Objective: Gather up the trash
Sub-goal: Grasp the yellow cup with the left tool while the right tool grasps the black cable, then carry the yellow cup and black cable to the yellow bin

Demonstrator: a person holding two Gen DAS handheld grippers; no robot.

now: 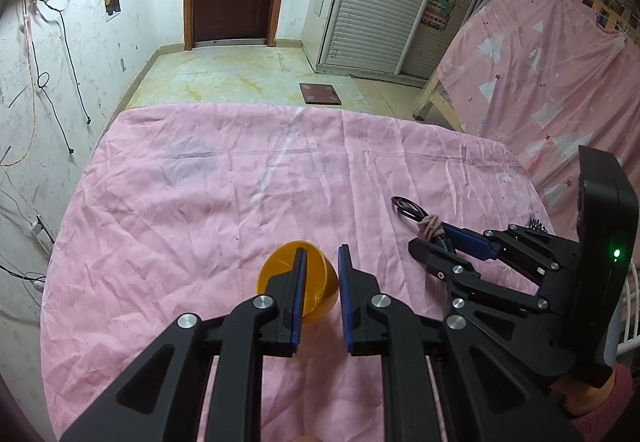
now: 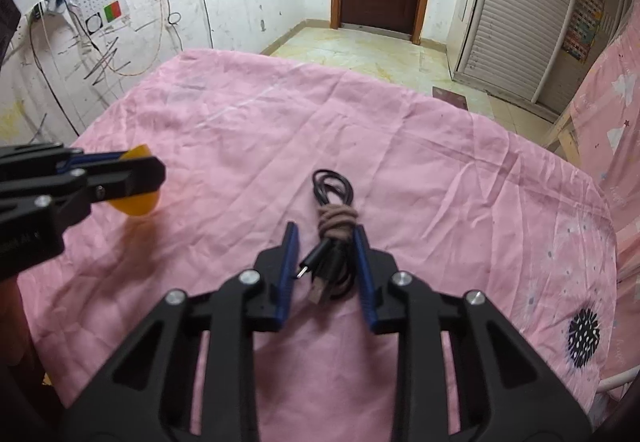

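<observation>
While its fingers are standing apart around a bundled black cable (image 2: 334, 242) without clearly pinching it, the right gripper (image 2: 326, 238) is hovering low over a pink sheet (image 2: 440, 182). To its left, the left gripper (image 1: 322, 262) is straddling the rim of an orange bowl (image 1: 320, 290), jaws parted.

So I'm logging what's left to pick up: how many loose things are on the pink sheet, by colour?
Orange: 1, the bowl, with the left gripper around its rim.
Black: 1, the bundled cable, tied with a brown band, between the open fingers of the right gripper.
Total: 2 on the pink sheet.
</observation>
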